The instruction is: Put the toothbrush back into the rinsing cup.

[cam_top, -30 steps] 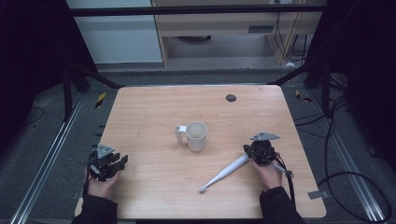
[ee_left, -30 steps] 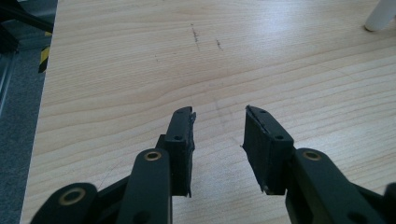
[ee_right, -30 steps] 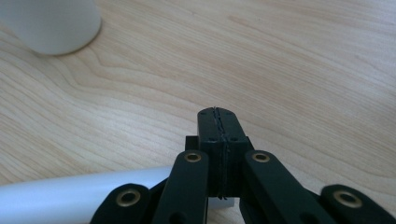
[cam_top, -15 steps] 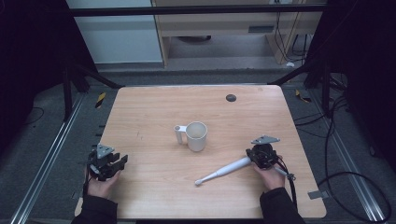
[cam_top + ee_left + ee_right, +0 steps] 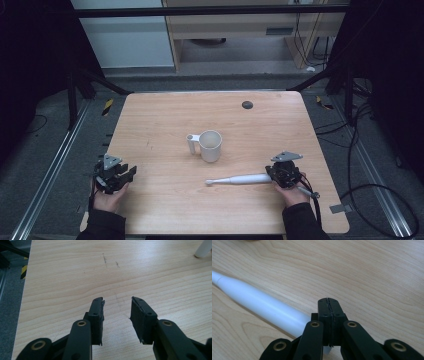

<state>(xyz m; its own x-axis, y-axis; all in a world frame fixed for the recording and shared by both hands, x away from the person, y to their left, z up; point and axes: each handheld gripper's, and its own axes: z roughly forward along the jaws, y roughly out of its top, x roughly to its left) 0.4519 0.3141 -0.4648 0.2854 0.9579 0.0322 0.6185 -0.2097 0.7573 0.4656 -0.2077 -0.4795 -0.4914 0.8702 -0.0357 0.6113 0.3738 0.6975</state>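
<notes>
A white mug [image 5: 211, 146] stands upright near the middle of the wooden table [image 5: 165, 115], its handle toward the left. A long white tapered stick [image 5: 240, 179] lies flat in front of it, thin end pointing left. My right gripper [image 5: 277, 175] sits at the stick's thick end. In the right gripper view its jaws [image 5: 328, 300] are pressed together with nothing between them, and the stick [image 5: 262, 306] runs under their left side. My left gripper [image 5: 127, 173] rests at the table's near left, open over bare wood [image 5: 117, 302].
A small dark round spot [image 5: 247, 104] marks the far part of the table. The mug's handle [image 5: 203, 250] shows at the top right of the left gripper view. Metal rails and cables run along the floor on both sides.
The white stick has swung from a diagonal to nearly level, its thin end moving up and to the left. The right gripper shifted slightly toward the near edge. The left gripper stayed put.
</notes>
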